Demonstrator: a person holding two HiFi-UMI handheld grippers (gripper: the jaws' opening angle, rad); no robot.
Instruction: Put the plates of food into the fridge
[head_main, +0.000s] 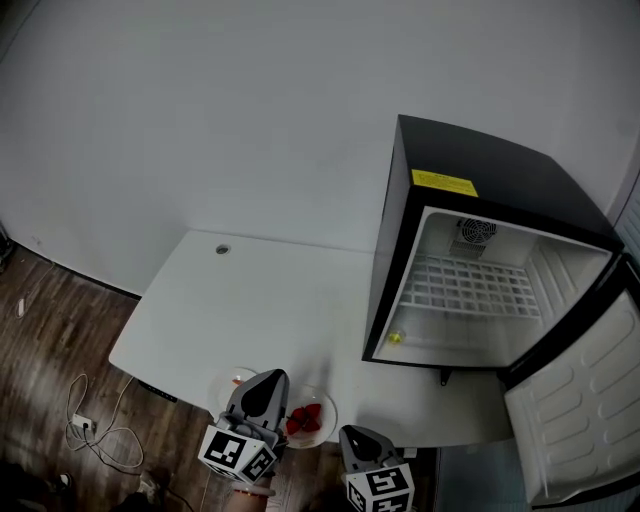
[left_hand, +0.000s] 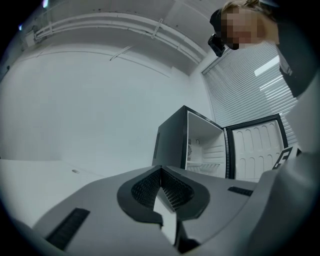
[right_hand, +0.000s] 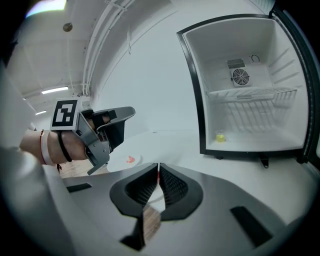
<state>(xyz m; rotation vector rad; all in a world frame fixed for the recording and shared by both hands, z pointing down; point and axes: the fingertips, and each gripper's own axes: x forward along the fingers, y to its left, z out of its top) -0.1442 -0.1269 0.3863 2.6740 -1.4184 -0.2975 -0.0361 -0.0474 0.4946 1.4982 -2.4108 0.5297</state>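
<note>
A yellow label (head_main: 443, 183) on the black mini fridge (head_main: 480, 190) carries print too small to read, and each gripper's cube shows black-and-white square markers. Two round plates sit at the near edge of the white table (head_main: 260, 300), outside the open fridge: a plate of red food (head_main: 312, 420) and a plate with a small red bit (head_main: 232, 382). The left gripper (head_main: 268, 382) shows between them, the right gripper (head_main: 362, 438) just beside, both pointing away from the person with jaws closed on nothing
</note>
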